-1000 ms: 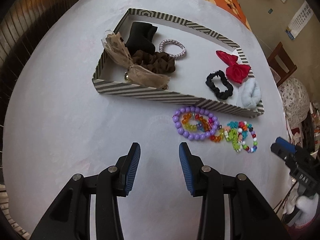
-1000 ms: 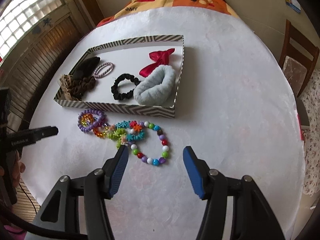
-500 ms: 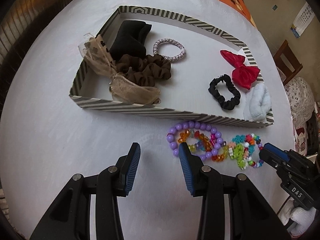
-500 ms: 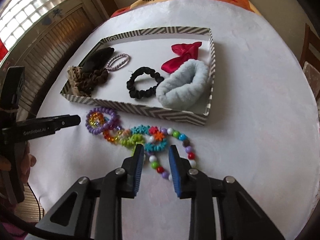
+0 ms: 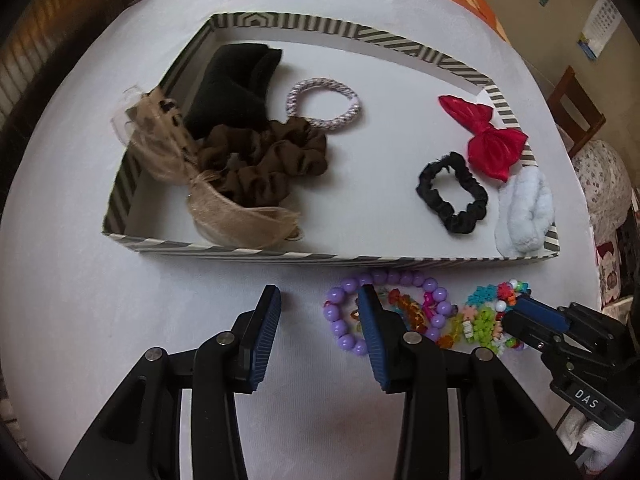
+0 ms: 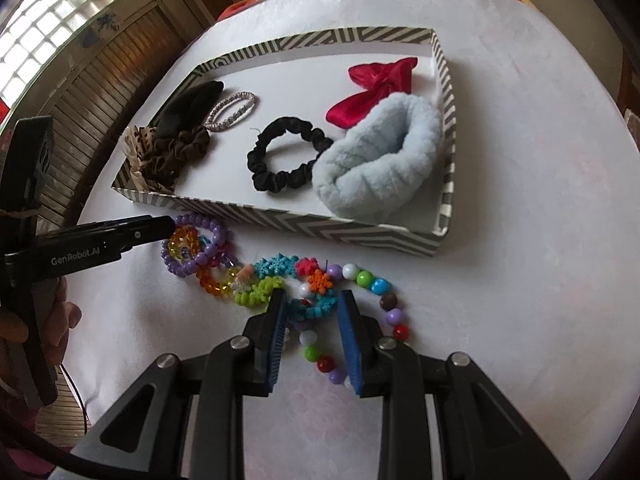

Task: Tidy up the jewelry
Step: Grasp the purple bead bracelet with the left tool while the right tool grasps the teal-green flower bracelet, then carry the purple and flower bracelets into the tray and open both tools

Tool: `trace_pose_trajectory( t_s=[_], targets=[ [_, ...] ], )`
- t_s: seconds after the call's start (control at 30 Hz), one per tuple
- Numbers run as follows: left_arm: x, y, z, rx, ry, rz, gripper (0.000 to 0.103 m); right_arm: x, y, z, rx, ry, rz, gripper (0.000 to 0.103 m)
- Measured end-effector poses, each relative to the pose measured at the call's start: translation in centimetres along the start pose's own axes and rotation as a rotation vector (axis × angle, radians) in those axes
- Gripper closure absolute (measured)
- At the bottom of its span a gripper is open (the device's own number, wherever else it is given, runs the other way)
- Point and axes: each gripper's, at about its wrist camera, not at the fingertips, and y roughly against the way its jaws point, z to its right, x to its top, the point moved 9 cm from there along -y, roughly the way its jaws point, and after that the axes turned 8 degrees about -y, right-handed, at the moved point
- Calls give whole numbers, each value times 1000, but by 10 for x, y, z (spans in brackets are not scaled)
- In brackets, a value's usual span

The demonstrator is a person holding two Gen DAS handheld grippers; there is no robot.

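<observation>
Right gripper (image 6: 311, 300): jaws narrowed, having just been closing, and set on either side of a turquoise flower-bead bracelet (image 6: 316, 307) and part of a round multicolour bead bracelet (image 6: 384, 292); whether the blue pads actually press the beads cannot be told. Left gripper (image 5: 318, 300): jaws spread wide, having just eased slightly inward, nothing between them but bare cloth, the right-hand finger overlapping a purple bead bracelet (image 5: 400, 280) that lies at 3 o'clock of the gap. Inside the purple ring sits an orange crystal bracelet (image 5: 412, 308), and a lime-green flower bracelet (image 5: 484, 320) follows at 3 o'clock of that, next to the right gripper's tip (image 5: 536, 316); together these form one tangled row on the white tablecloth (image 5: 80, 320), just outside the near wall of the striped tray (image 5: 280, 257). Within the tray, left-wrist view: at 10 o'clock, a tan spotted ribbon bow (image 5: 176, 152), a brown scrunchie (image 5: 264, 164) and a black fabric piece (image 5: 232, 80) lie touching; at 12 o'clock, a pink-and-white braided hair tie (image 5: 324, 104); at 2 o'clock, a red satin bow (image 5: 488, 136), a black scrunchie (image 5: 452, 192) and a pale blue fluffy band (image 5: 524, 216) against the right wall. Right-wrist view, 9 o'clock: a person's hand (image 6: 60, 320) on the left gripper's handle
</observation>
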Motion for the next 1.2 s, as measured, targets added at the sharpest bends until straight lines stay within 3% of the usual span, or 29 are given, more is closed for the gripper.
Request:
trace_pose_trajectory(
  t_s=[0.03,0.1,0.13,0.2,0.77,1.2],
  targets=[
    [1,0,2,-11,-5,12,79,0,-1,-1,6,1,2,77],
    [2,1,6,-38,-12,23,99,1,0,-2,13,4,10,79],
    [1,0,5,-26,-18,14,103,1,1,-2,17,4,16,83],
    [0,0,5,-28,-26,12,103,3,6,-3,27,4,26,90],
    [0,71,21,-101,-56,97,103,14,69,-36,125,38,120,90],
    [35,121,23,-63,-92,199,103,40,115,-53,129,78,229,90]
  ],
)
